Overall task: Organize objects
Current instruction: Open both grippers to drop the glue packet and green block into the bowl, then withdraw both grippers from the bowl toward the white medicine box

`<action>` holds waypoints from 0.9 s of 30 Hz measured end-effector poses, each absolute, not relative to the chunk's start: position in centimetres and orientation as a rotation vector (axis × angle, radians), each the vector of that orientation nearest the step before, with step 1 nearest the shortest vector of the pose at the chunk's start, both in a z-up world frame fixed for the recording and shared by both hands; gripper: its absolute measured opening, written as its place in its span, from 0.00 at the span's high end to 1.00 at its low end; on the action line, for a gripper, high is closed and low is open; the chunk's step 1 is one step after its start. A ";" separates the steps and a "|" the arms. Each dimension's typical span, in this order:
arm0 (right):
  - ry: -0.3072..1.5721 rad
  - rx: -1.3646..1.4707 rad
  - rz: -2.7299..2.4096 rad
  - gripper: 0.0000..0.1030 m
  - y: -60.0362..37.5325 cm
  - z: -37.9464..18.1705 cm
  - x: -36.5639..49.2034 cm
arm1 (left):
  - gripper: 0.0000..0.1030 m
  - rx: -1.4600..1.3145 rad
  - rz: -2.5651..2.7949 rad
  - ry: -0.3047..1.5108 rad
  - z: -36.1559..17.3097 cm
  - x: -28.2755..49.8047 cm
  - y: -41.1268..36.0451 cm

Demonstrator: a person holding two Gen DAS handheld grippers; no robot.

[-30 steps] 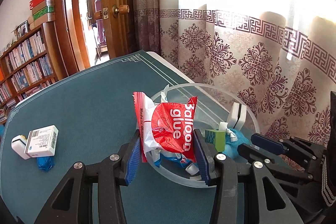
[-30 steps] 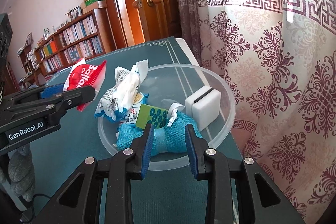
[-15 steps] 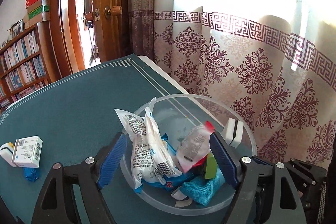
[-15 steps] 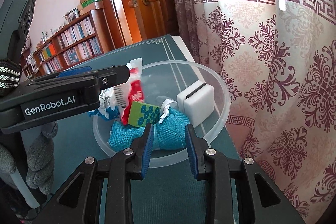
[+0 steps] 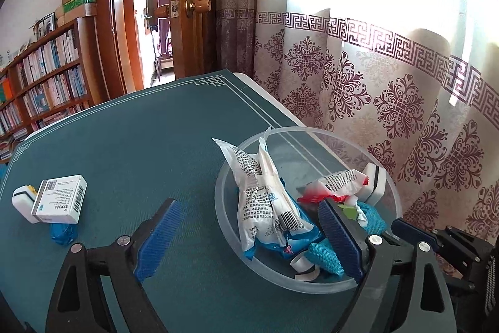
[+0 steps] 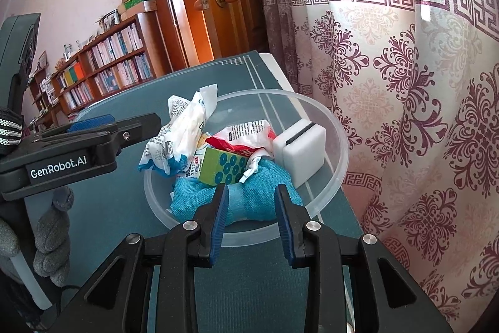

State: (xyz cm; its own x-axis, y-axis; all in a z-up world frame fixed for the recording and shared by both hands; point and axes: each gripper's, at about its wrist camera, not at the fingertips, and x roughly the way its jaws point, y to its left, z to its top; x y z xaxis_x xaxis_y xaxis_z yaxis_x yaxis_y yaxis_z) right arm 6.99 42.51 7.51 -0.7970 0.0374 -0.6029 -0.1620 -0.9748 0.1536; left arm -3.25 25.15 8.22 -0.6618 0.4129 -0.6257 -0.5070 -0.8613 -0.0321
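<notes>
A clear plastic bowl (image 5: 393, 192) (image 6: 338, 142) sits at the right edge of the teal table. It holds a white packet (image 5: 265, 202), the red balloon-glue packet (image 5: 333, 186) (image 6: 243, 136), a green box (image 6: 223, 167), a teal cloth (image 6: 255, 198) and a white block (image 6: 301, 152). My left gripper (image 5: 249, 236) is open wide and empty over the bowl's left rim. My right gripper (image 6: 251, 220) is open and empty just short of the bowl's near rim. A white medicine box (image 5: 59, 203), a small white case (image 5: 23, 198) and a blue item (image 5: 62, 234) lie on the table at left.
Patterned curtains (image 5: 389, 89) hang just beyond the table's right edge. A wooden door (image 5: 193, 2) and a bookshelf (image 5: 40, 83) stand behind the table. The teal table mat (image 5: 149, 139) stretches between bowl and box.
My left gripper opened and let the red balloon-glue packet drop into the bowl, then shifted left. My right gripper stayed still.
</notes>
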 end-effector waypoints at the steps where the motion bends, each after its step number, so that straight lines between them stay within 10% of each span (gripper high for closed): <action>1: 0.304 -0.955 2.865 0.69 42.4 7.6 7.0 | 0.08 -0.885 2.476 0.193 8.2 -3.2 24.9; 27: 0.310 -0.968 2.905 0.49 39.5 7.8 7.1 | 0.02 -1.043 2.615 0.071 6.0 -4.6 17.2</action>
State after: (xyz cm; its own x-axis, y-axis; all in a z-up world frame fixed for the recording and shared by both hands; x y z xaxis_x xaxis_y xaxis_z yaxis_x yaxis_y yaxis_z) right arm 7.12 39.49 7.82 -0.8002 -0.0030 -0.5997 -0.1234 -0.9778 0.1696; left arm -4.64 17.17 6.01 -0.6805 0.2790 -0.6776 -0.3153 -0.9462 -0.0730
